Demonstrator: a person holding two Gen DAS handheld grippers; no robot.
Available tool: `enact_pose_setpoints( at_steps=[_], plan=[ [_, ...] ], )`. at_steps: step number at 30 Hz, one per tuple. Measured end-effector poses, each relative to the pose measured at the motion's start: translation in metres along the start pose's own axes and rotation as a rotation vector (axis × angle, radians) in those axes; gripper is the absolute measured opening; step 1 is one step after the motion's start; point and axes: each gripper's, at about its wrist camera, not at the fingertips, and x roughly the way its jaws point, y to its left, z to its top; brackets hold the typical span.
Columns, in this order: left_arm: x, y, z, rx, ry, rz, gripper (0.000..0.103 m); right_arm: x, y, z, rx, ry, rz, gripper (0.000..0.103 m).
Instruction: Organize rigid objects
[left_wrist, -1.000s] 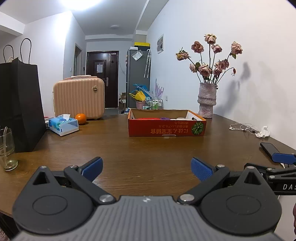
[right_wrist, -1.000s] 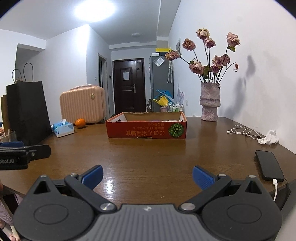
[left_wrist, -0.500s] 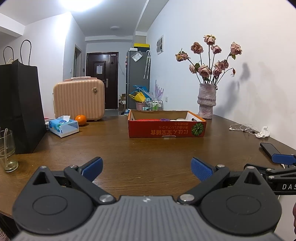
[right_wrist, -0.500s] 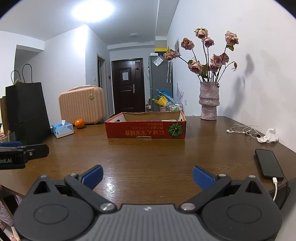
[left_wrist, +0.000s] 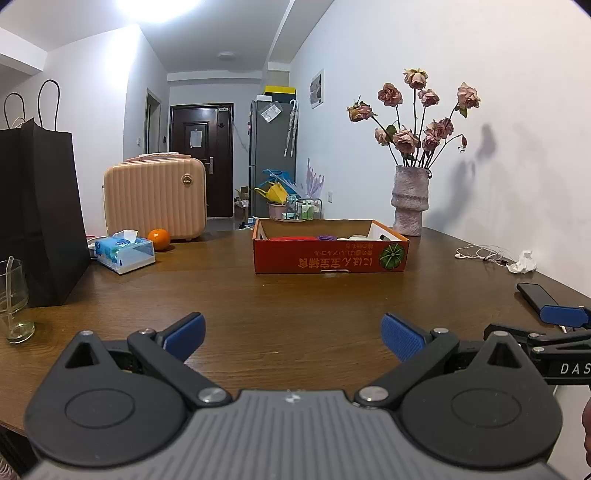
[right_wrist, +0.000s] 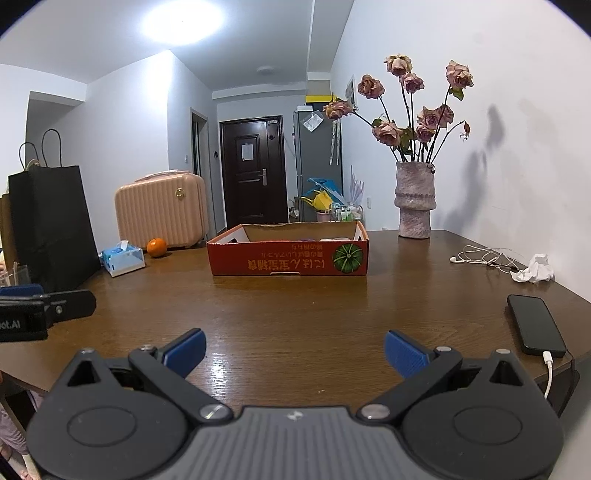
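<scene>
A shallow red cardboard box (left_wrist: 330, 254) stands in the middle of the brown wooden table (left_wrist: 295, 295); it also shows in the right wrist view (right_wrist: 288, 256). Red, purple and white items lie inside it, mostly hidden by its wall. My left gripper (left_wrist: 293, 332) is open and empty above the table's near part. My right gripper (right_wrist: 293, 350) is open and empty, level with it to its right. Both are well short of the box.
A black phone (right_wrist: 535, 323) on a cable lies at the right edge, with earphones (right_wrist: 480, 256) and crumpled tissue (right_wrist: 537, 269) behind. A vase of roses (right_wrist: 413, 199) stands back right. A black bag (left_wrist: 37, 210), glass (left_wrist: 13, 299), tissue box (left_wrist: 123, 251), orange (left_wrist: 159, 239) and suitcase (left_wrist: 155, 195) stand left.
Both grippers have shifted only slightly; the view of the box and table is almost the same. Both stay open and empty.
</scene>
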Motion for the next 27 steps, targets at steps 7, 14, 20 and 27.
enact_pose_setpoints(
  at_steps=[7, 14, 20, 27],
  plan=[
    [0.0006, -0.0003, 0.0011, -0.001, 0.002, -0.003, 0.103, -0.0008, -0.0004, -0.0005, 0.000, -0.003, 0.001, 0.103],
    [0.0020, -0.0010, 0.0025, -0.002, 0.000, -0.006, 0.103, -0.0023, 0.0011, -0.0014, -0.005, -0.004, 0.005, 0.103],
    [0.0005, -0.0030, 0.0002, 0.006, -0.007, -0.015, 0.103, -0.0018, 0.0019, -0.0024, -0.005, 0.001, 0.007, 0.103],
    [0.0010, -0.0035, 0.0002, 0.003, -0.006, -0.016, 0.103, -0.0015, 0.0013, -0.0019, -0.001, -0.002, 0.005, 0.103]
  ],
)
